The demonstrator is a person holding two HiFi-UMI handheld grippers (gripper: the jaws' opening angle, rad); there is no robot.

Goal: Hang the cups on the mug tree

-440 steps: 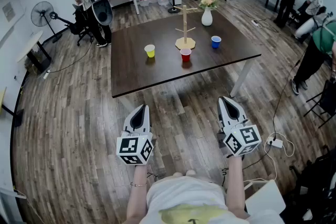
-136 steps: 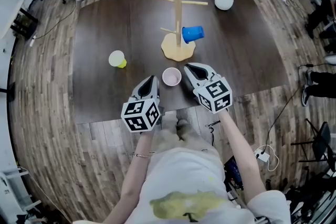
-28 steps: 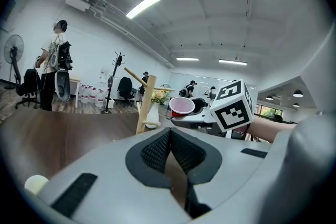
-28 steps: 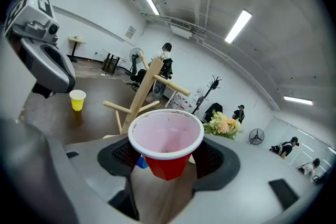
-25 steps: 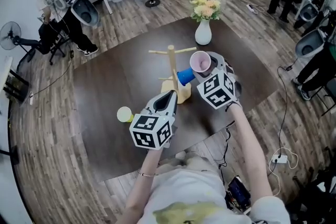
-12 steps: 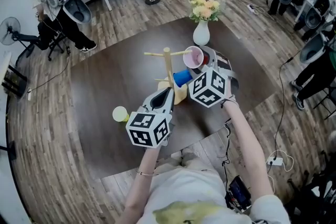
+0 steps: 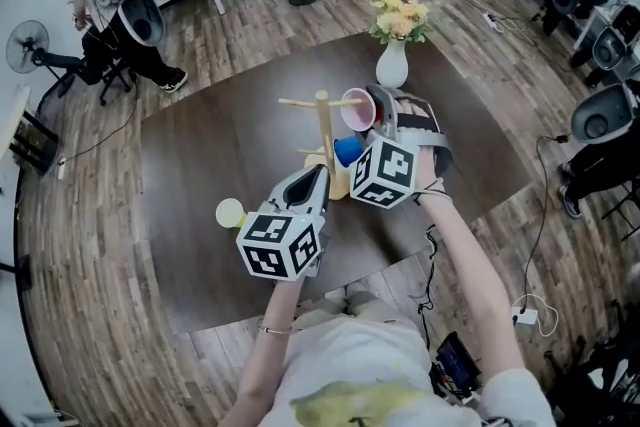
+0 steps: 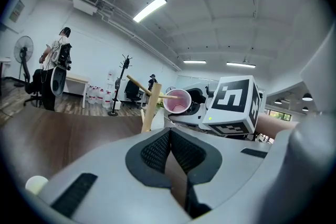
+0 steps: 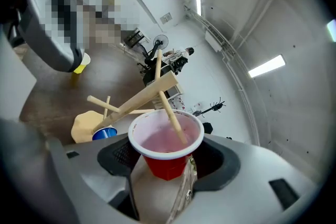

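The wooden mug tree (image 7: 322, 127) stands mid-table with a blue cup (image 7: 347, 151) on a low peg. My right gripper (image 7: 380, 107) is shut on a red cup (image 7: 357, 111), held sideways with its mouth toward the tree's upper right peg. In the right gripper view the peg's tip reaches inside the red cup (image 9: 164, 140), between the jaws of my right gripper (image 9: 167, 161). A yellow cup (image 7: 230, 213) stands on the table at the left. My left gripper (image 7: 306, 185) hovers in front of the tree; in its own view the left gripper (image 8: 169, 134) is shut and empty.
A white vase of flowers (image 7: 392, 61) stands behind the tree, close to my right gripper. The dark table (image 7: 200, 155) ends at a front edge near my body. People, chairs and a fan stand on the wooden floor around the table.
My right gripper has rolled and carried the red cup left, bringing its mouth over the tip of the upper right peg. The left gripper has hardly moved.
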